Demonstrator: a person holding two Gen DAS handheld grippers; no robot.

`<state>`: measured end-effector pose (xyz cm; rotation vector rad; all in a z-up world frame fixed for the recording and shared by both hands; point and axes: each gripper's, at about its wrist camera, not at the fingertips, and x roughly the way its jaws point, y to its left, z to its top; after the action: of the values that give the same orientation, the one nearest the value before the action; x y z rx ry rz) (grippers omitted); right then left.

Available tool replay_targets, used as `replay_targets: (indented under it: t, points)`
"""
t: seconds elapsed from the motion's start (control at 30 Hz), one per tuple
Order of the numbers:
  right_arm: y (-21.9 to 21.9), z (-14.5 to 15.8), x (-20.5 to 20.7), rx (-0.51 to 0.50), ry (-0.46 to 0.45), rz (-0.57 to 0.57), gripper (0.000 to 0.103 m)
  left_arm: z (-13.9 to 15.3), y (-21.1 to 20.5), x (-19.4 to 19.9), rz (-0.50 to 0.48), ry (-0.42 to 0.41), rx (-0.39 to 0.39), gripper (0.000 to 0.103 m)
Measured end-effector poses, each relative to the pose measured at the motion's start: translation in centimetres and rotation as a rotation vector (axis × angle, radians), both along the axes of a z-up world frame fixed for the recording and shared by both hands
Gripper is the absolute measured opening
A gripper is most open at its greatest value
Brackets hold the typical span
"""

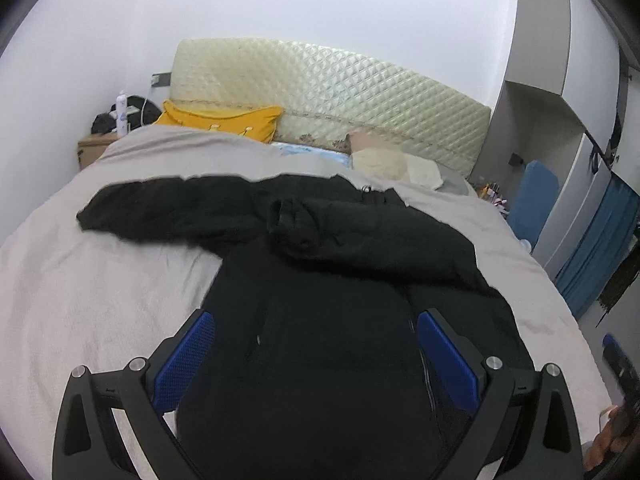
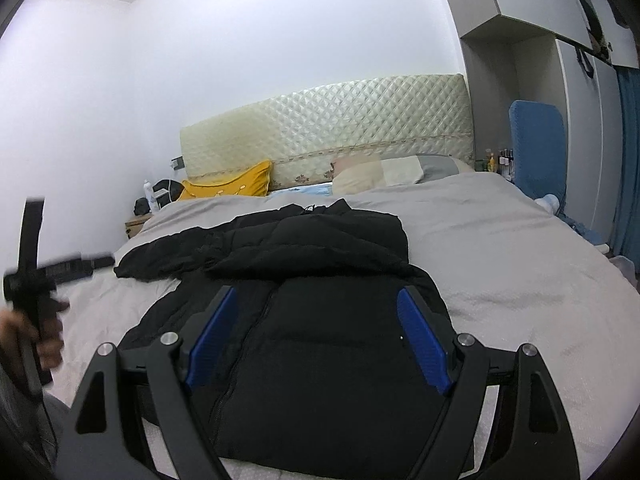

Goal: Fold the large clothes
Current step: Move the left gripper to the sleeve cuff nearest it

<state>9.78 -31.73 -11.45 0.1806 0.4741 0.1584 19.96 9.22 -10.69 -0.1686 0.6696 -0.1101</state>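
Observation:
A large black padded jacket lies front up on a grey bed cover. One sleeve stretches out to the left, the other is folded across the chest. My left gripper is open and empty above the jacket's lower body. My right gripper is open and empty above the same jacket, near its zip. In the right wrist view the left gripper's body shows at the far left, held in a hand.
A quilted cream headboard stands at the far end. A yellow pillow and beige pillows lie by it. A nightstand with a bottle is at the far left. A blue chair and wardrobe stand on the right.

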Motion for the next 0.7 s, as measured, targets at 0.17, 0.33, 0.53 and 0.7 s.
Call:
replay_targets:
  t: [0.17,0.33,0.53,0.7]
  points:
    - [0.3,-0.5,0.3,-0.009,0.003,-0.015,0.083,2.9,3.0,4.5,0.004,-0.033,0.084,0.102]
    - [0.8,-1.0,1.0,-0.024,0.013,-0.029,0.083,3.5,8.2,10.3,0.128,-0.001,0.136,0.102]
    - [0.5,-1.3,2.0,-0.027,0.018,-0.059,0.084,2.7,15.0,18.1,0.224,0.085,0.074,0.102]
    - [1.0,-1.6,4.0,-0.037,0.048,-0.094,0.088,-0.6,20.2,21.1,0.300,0.109,0.003,0.102]
